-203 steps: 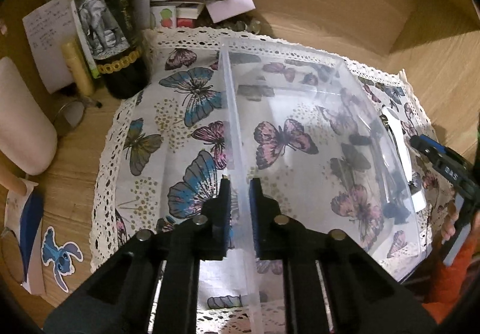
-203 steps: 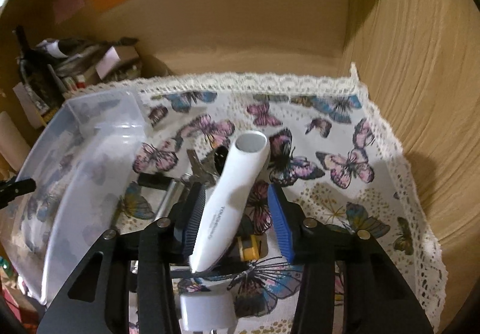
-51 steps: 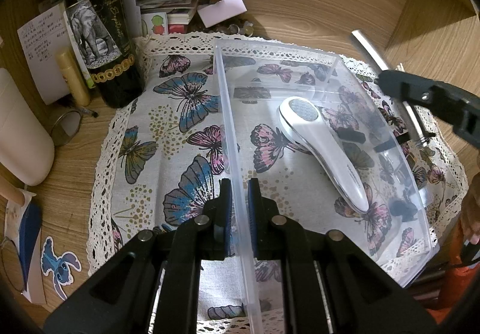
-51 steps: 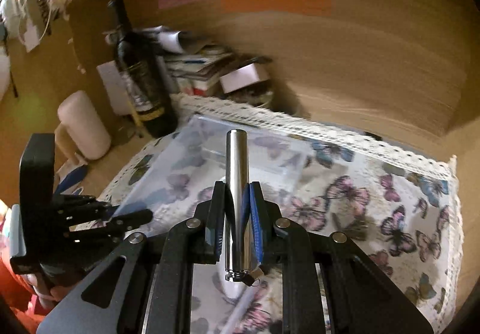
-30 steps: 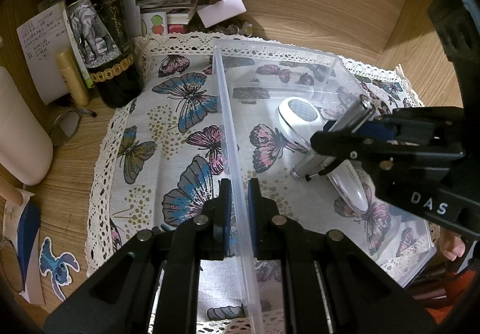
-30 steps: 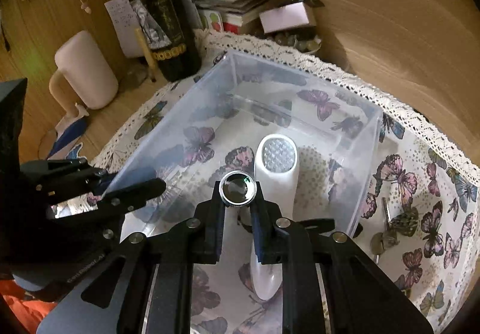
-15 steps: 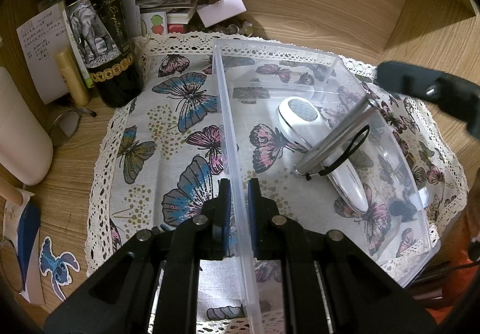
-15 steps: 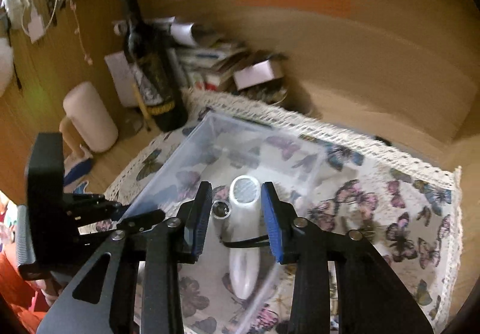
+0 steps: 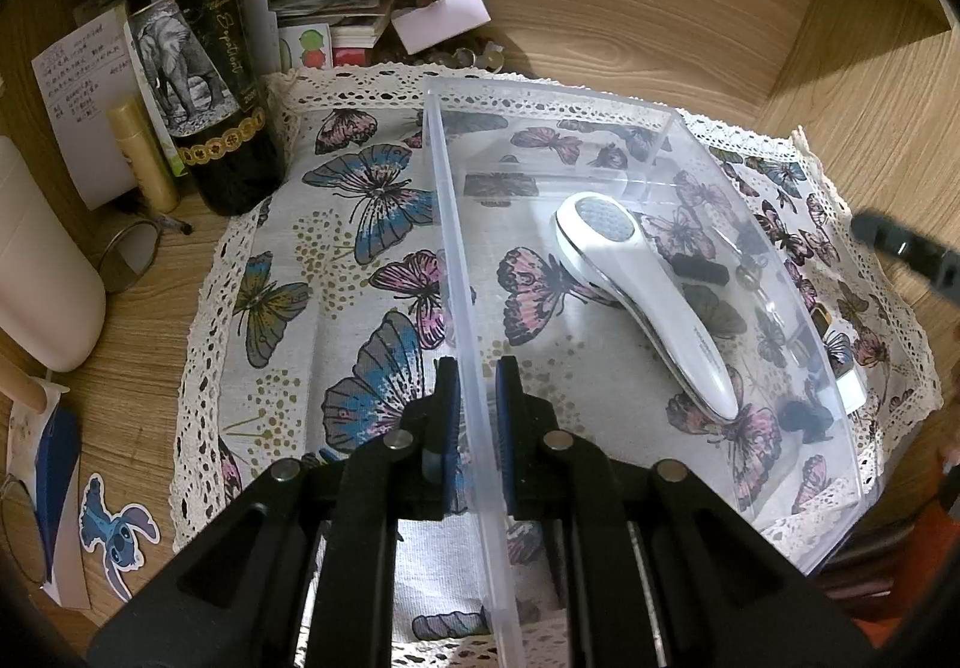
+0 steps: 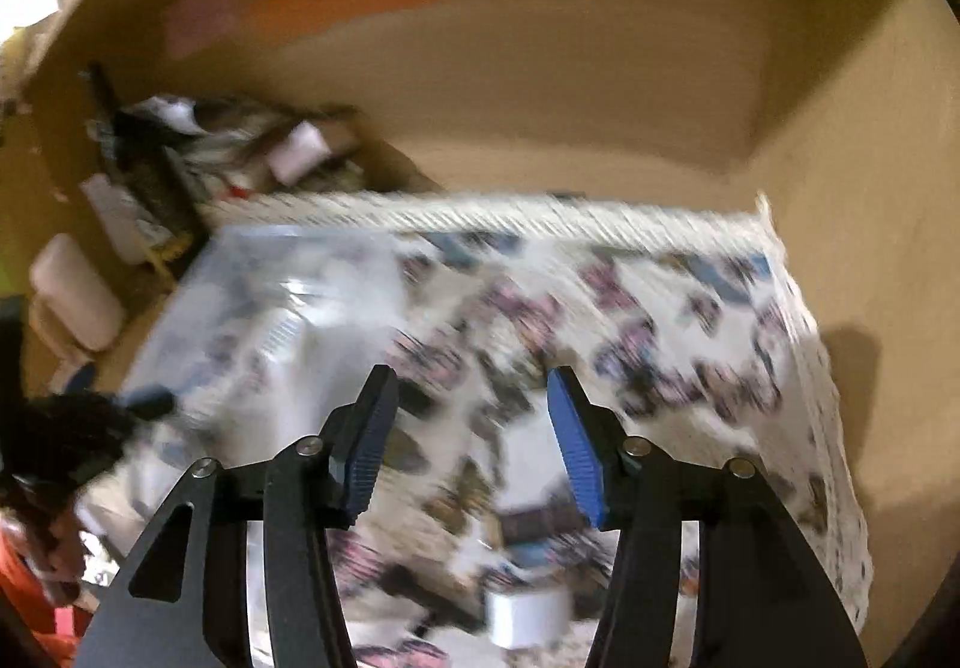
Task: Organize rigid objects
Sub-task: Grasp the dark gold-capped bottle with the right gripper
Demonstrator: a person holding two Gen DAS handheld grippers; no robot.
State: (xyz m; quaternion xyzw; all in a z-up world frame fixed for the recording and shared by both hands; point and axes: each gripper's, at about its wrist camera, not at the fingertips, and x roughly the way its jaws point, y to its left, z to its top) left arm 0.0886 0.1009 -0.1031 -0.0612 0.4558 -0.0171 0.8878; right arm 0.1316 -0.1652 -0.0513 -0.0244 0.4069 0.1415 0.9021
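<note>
My left gripper point(image 9: 477, 374) is shut on the left wall of a clear plastic bin point(image 9: 462, 248) that stands on a butterfly cloth point(image 9: 288, 302). A white handheld device point(image 9: 648, 296) lies slantwise inside the bin. Beyond it, by the bin's right wall, a dim metal shape point(image 9: 750, 272) shows, too faint to name. My right gripper point(image 10: 471, 377) hangs over the cloth point(image 10: 660, 308) to the right of the bin point(image 10: 270, 272). Its jaws are opening with nothing between them, and that view is blurred. One black finger point(image 9: 900, 248) of it shows at the right edge of the left wrist view.
A dark wine bottle point(image 9: 198, 68), a gold tube point(image 9: 141, 152), stacked papers point(image 9: 324, 2) and a cream container point(image 9: 42, 272) crowd the left and back. Small items, a white block point(image 10: 525, 617) among them, lie on the cloth under my right gripper. Wooden walls close the back and right.
My right gripper let go of the metal tube in the bin, opened and swung right over the cloth. The tube no longer leans on the white device. My left gripper kept its hold.
</note>
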